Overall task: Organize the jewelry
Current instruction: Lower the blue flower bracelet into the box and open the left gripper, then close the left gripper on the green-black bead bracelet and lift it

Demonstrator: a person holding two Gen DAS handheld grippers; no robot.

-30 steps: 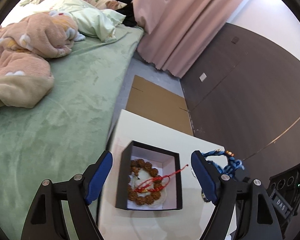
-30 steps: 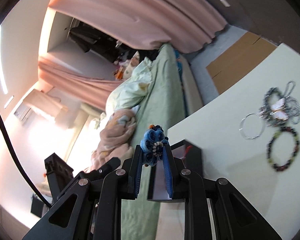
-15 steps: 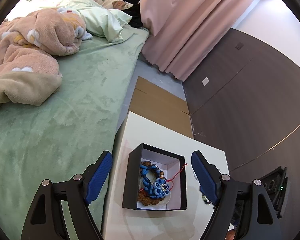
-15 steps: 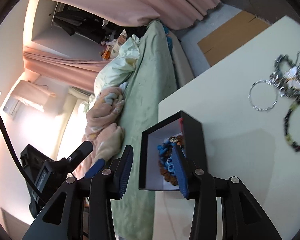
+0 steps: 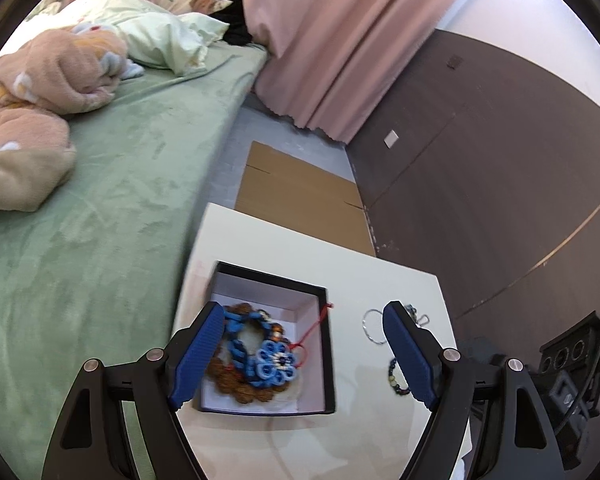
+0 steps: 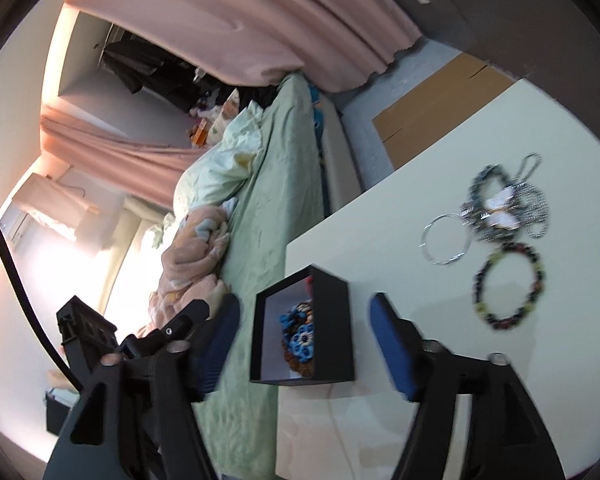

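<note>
Jewelry, a blue flower bracelet [image 5: 274, 362], lies inside the black box [image 5: 327, 344] on the table [image 5: 380, 276]. Right hand-held gripper [image 6: 304, 344] is opening, empty; left hand-held gripper [image 5: 304, 354] gapes wide, empty.

Your left wrist camera looks forward and steeply down along the left tongs [image 5: 304, 354], close above the black box [image 5: 327, 344] that sits near the surface's [image 5: 380, 280] edge beside the bed [image 5: 100, 240]. Past the far edge it takes in floor, curtain and wall. Your right wrist camera looks along the right tongs [image 6: 304, 344] from lower and rolled to one side, so the surface [image 6: 420, 360] tilts and the bed [image 6: 276, 200] runs up the frame; the black box [image 6: 336, 332] shows mostly by its outer wall. Both views share the box, the loose jewelry [image 6: 500, 220] on the surface, the bed and the curtain.
</note>
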